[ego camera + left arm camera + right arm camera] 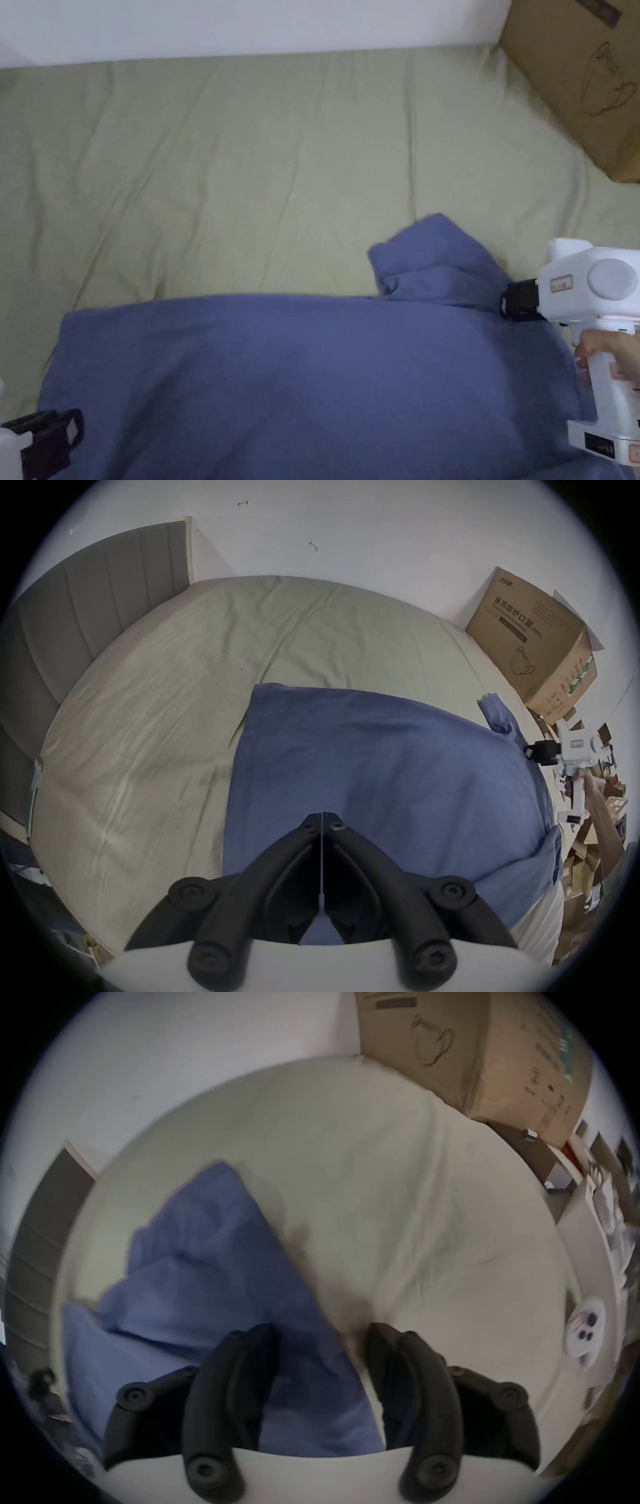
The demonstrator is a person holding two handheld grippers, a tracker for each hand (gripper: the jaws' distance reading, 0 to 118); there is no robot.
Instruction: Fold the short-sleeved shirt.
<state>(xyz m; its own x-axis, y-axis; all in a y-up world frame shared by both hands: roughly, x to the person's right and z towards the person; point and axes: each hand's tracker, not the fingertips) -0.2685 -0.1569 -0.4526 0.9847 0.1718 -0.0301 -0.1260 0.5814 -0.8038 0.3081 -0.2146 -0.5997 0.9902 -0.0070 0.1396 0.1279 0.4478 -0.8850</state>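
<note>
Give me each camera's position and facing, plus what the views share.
Head view: above the bed, looking down at the shirt; shows the right gripper, a hand and the left gripper.
Left gripper view: low at the shirt's near edge, facing across the bed to the wall; its own jaws closed together, the right gripper farther off.
Right gripper view: at the shirt's raised sleeve, facing the box; its own jaws apart, blurred.
Shared: shirt, bed and box appear in all three.
</note>
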